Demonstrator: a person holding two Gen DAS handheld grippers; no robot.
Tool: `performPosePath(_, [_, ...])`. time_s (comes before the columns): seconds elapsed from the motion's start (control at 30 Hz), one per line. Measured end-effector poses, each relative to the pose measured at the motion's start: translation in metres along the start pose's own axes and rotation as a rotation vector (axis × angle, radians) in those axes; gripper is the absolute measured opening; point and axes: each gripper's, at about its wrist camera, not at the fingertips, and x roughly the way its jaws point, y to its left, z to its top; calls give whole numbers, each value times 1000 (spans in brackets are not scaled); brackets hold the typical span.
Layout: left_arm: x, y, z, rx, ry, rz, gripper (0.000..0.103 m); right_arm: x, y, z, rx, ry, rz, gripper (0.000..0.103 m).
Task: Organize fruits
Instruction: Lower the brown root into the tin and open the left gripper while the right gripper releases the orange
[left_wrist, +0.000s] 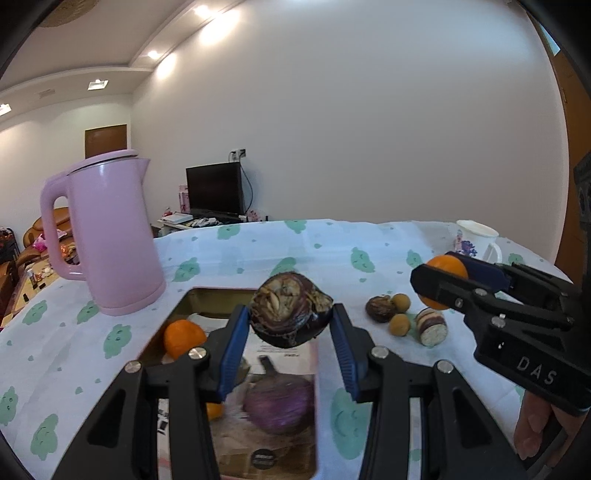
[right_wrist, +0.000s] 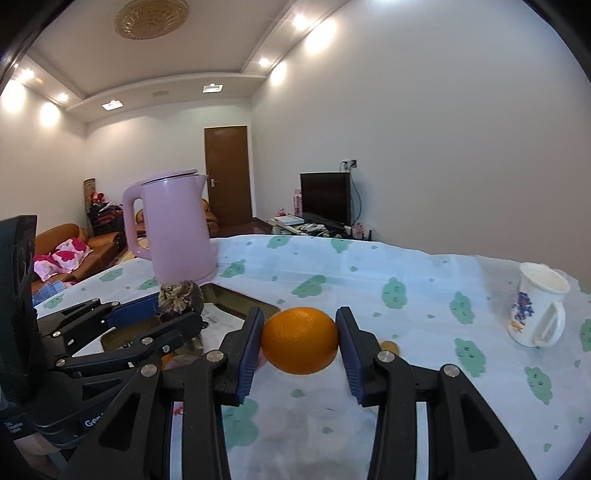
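My left gripper (left_wrist: 290, 332) is shut on a dark purple, wrinkled fruit (left_wrist: 290, 310) and holds it just above a shallow gold tray (left_wrist: 207, 295). One orange (left_wrist: 183, 338) lies in the tray's left part, on a printed sheet. To the right, my right gripper (left_wrist: 439, 273) is shut on a second orange (left_wrist: 445, 271) above the table. In the right wrist view that orange (right_wrist: 300, 340) sits squeezed between the blue pads of the right gripper (right_wrist: 300, 345). The left gripper (right_wrist: 162, 314) with the dark fruit (right_wrist: 181, 297) hangs over the tray (right_wrist: 236, 295) at the left.
A pink kettle (left_wrist: 107, 236) stands left of the tray. Right of the tray lie a brown fruit (left_wrist: 380, 308), two small round tan fruits (left_wrist: 399, 325) and a cut piece (left_wrist: 431, 326). A white flowered mug (right_wrist: 535, 310) stands far right. A person's hand (left_wrist: 532, 424) holds the right gripper.
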Motion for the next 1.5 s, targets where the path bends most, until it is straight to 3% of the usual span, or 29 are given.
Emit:
performPosePath(0.73, [-4,63,-2,-76,34,92,47,29,53,7,-42,33,117,42])
performPosePath(1.5, [3,98,-9,-131,89,108,47,43,82,0,-70,82,180,42])
